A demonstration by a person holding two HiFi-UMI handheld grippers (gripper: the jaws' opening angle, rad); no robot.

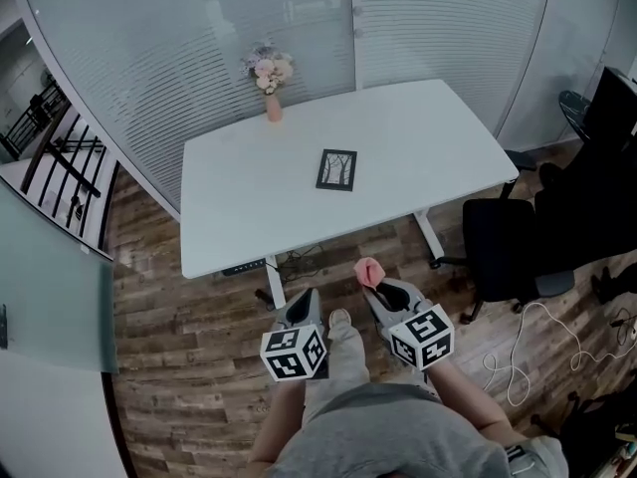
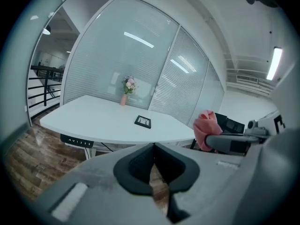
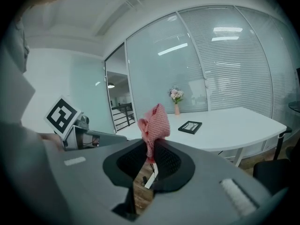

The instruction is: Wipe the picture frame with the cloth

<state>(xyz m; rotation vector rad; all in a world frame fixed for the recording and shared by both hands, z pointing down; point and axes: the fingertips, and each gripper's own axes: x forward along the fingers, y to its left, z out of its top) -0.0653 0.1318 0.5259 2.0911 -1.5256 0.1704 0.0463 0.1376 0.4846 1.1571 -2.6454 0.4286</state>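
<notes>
Right gripper [image 1: 382,289]: jaws clamped on pink cloth [image 1: 369,271], bunch standing proud of tips, presumably ready for wiping. Left gripper [image 1: 303,307]: jaws together, empty, likely spare to steady frame. Picture frame [image 1: 336,169]: flat on white table [image 1: 428,137], 12 o'clock of both grippers, well apart. Flower vase [image 1: 272,103]: table's 11 o'clock. Frame's print too small to make out; cloth's lower end hidden between jaws.

Open tabletop [image 1: 428,137] around frame [image 1: 336,169]; vase [image 1: 273,108] at far edge.

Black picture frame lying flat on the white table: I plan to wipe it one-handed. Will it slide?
Likely slides: the black picture frame looks thin and light on the smooth white table. Flat-lying, it shouldn't tip.
</notes>
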